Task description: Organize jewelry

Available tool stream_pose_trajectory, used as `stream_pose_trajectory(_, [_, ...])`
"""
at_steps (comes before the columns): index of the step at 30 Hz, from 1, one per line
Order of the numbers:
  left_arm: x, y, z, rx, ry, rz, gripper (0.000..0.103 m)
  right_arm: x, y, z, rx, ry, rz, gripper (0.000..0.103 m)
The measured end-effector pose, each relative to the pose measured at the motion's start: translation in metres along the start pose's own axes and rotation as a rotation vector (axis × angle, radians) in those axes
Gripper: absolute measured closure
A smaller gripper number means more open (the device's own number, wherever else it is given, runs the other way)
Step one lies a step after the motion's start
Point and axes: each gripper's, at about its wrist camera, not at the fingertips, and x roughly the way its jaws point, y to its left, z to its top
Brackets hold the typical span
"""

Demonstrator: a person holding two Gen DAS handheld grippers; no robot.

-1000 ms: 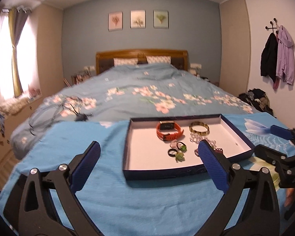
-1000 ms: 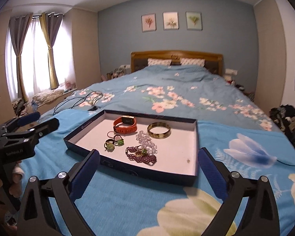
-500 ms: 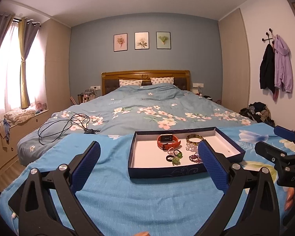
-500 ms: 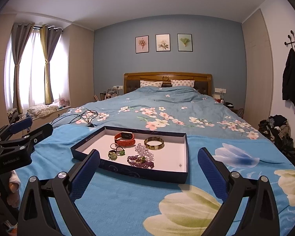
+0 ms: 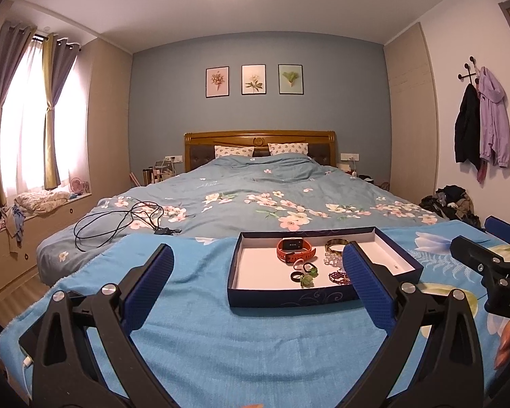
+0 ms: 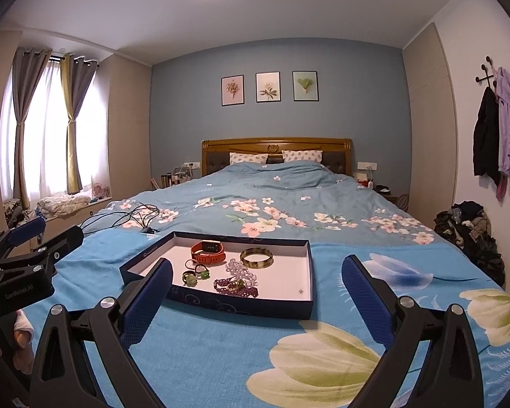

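Note:
A dark blue tray [image 5: 289, 297] [image 6: 241, 304] with a white floor lies on a blue towel at the foot of the bed. In it lie an orange watch [image 5: 294, 249] [image 6: 209, 252], a gold bangle [image 5: 335, 245] [image 6: 256, 258], clear beads [image 6: 239, 270], a purple bead bracelet [image 6: 236, 287] and several rings [image 5: 304, 273] [image 6: 193, 275]. My left gripper [image 5: 256, 277] is open and empty, held back from the tray's near wall. My right gripper [image 6: 255, 289] is open and empty, also short of the tray.
Black cables [image 5: 119, 221] lie on the floral duvet at the left. A clothes pile [image 6: 469, 231] sits on the floor at the right under hung jackets [image 6: 499, 129]. Each gripper shows in the other's view, the left one [image 6: 20, 265] and the right one [image 5: 493, 265].
Both grippers have pulled back from the tray and tilted up, so the tray looks smaller and lower and the ceiling light shows. Both stay open.

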Motion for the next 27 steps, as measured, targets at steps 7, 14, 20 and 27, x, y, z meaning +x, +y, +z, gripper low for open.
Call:
stream_pose_trajectory(7, [-0.0016, 0.0002, -0.0012, -0.003, 0.001, 0.005, 0.005, -0.0026, 0.0023, 0.0003, -0.017, -0.019, -0.022, 0.007])
stream_pose_trajectory(14, [-0.0017, 0.0006, -0.0014, -0.008, 0.001, 0.008, 0.005, -0.0027, 0.0046, 0.0015, -0.023, -0.015, -0.021, 0.007])
stream_pose_trajectory(20, [-0.002, 0.0016, -0.0023, -0.014, 0.002, 0.011, 0.005, -0.0039, 0.0051, 0.0018, -0.023, -0.014, -0.025, 0.007])
stream_pose_trajectory(27, [-0.0018, 0.002, -0.0019, -0.016, 0.004, 0.01, 0.005, -0.0042, 0.0071, 0.0023, -0.028, -0.008, -0.02, 0.007])
